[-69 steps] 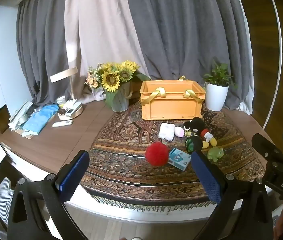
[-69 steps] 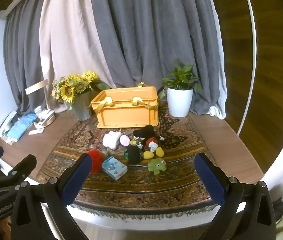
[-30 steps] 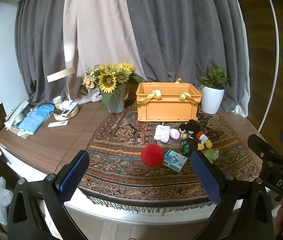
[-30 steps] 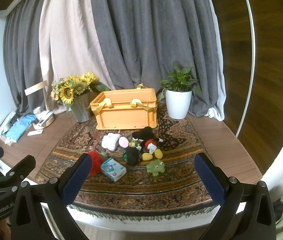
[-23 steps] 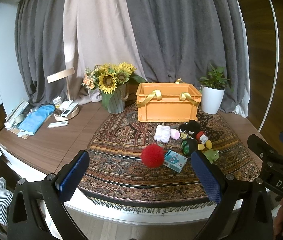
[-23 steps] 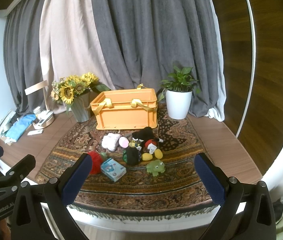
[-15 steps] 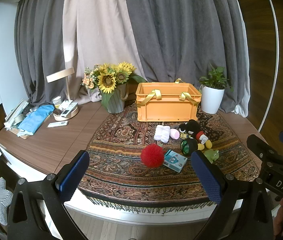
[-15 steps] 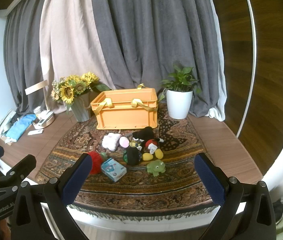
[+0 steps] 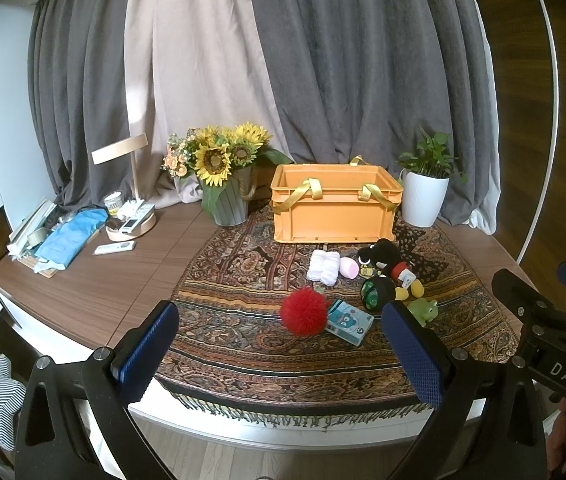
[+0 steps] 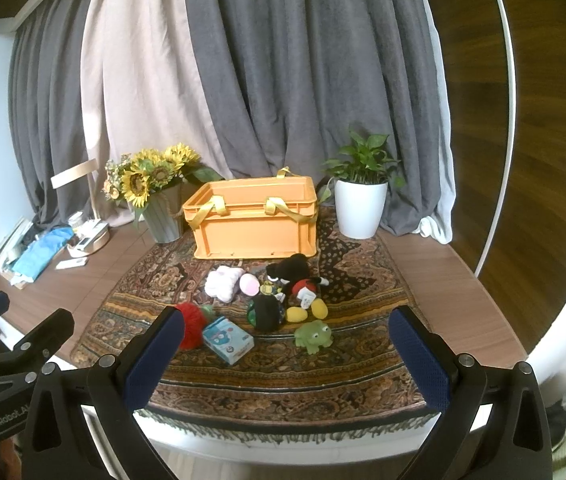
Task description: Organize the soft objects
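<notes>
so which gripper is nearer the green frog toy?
Right, by a hedged margin. The right gripper has the green frog toy almost straight ahead; for the left gripper it lies behind its right finger. Both open, short of the rug.

Bare rug (image 9: 243, 344) lies before the toys; orange crate (image 9: 333, 210) blocks behind.

The right gripper (image 10: 287, 356) hung before the desk's (image 10: 435, 276) front edge, its blue-padded fingers (image 10: 154, 356) spread wide and holding nothing. On the patterned rug (image 10: 283, 376) an orange crate (image 10: 255, 220) stood toward the back edge, between a sunflower vase (image 10: 163, 216) and a white potted plant (image 10: 361, 208). Nearer lay a red pompom (image 10: 191, 326), a blue pack (image 10: 227, 339), a green frog (image 10: 314, 334), a black plush mouse (image 10: 295, 274) and a white cloth bundle (image 10: 222, 280). The left gripper (image 10: 11, 360) showed at the lower left, well apart from the toys.
</notes>
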### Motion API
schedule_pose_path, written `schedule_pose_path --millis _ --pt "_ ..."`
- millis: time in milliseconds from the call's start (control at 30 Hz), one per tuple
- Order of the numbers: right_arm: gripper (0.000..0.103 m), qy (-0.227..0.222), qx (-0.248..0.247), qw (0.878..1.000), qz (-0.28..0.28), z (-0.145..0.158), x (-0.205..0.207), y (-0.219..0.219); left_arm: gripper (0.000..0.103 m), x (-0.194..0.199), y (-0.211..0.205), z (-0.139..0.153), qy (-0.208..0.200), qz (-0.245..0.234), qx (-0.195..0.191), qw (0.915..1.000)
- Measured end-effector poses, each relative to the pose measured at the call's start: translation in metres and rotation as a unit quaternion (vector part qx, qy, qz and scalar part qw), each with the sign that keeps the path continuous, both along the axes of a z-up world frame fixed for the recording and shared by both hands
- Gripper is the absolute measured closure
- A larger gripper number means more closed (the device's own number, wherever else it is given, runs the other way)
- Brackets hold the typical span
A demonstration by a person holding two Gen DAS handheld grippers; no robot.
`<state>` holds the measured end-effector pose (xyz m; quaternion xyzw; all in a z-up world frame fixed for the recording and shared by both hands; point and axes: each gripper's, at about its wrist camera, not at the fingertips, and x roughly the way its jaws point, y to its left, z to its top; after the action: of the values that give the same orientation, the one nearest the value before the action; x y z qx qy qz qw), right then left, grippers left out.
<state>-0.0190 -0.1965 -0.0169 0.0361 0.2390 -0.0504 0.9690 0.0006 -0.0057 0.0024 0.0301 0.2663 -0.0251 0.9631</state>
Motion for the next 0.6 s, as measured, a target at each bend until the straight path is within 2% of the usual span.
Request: schedule_pose_path --millis 600 --pt "0.000 0.003 0.000 1.000 -0.003 -0.010 0.004 -0.004 0.000 0.005 -0.011 -0.009 0.005 -0.011 -0.001 0.9999"
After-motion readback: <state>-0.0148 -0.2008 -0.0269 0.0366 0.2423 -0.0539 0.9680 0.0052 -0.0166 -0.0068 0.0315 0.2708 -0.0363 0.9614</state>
